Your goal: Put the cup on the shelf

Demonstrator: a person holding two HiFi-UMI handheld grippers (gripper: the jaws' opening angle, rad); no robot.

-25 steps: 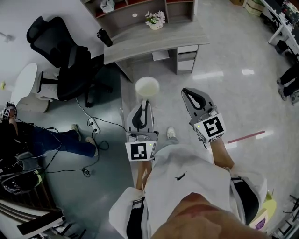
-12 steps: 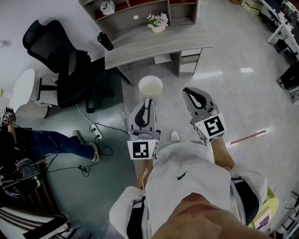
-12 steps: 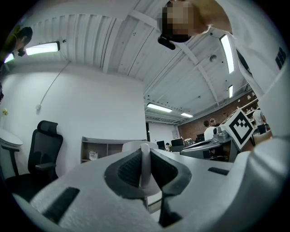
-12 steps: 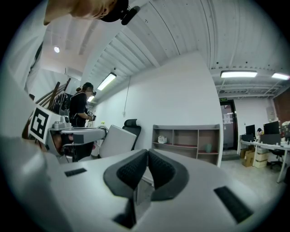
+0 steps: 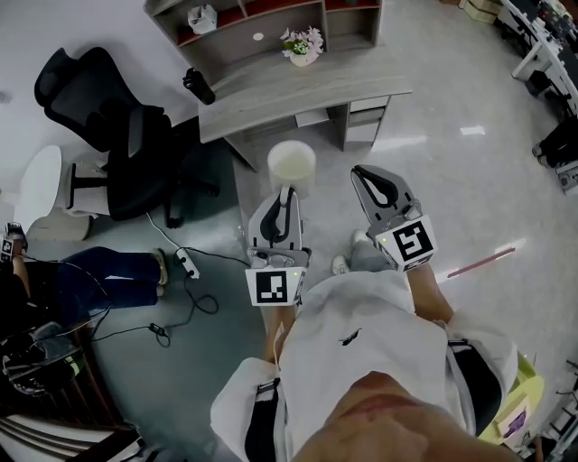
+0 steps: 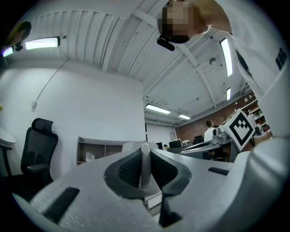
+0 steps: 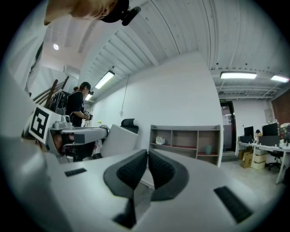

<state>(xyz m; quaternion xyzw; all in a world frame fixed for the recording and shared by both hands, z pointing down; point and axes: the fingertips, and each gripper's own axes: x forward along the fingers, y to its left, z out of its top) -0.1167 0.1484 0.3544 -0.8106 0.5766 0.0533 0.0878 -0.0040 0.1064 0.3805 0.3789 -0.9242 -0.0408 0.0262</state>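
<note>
A cream cup (image 5: 291, 165) hangs over the floor just in front of the grey desk (image 5: 298, 86). My left gripper (image 5: 284, 194) is shut on its near wall. In the left gripper view the cup's wall (image 6: 145, 170) is pinched between the dark pads (image 6: 129, 167). My right gripper (image 5: 375, 180) is beside it to the right, shut and empty; in its own view the jaws (image 7: 147, 158) meet with nothing between them. The wooden shelf (image 5: 262, 23) stands at the desk's back and also shows ahead as the shelf (image 7: 186, 142) in the right gripper view.
A small flower pot (image 5: 302, 43) and a black bottle (image 5: 200, 87) stand on the desk. A black office chair (image 5: 99, 117) is at its left. Cables and a power strip (image 5: 185, 262) lie on the floor. A seated person's legs (image 5: 99, 271) reach in from the left.
Both grippers and the cup have come closer to the desk, which now lies nearer in the head view. The grip on the cup is unchanged.
</note>
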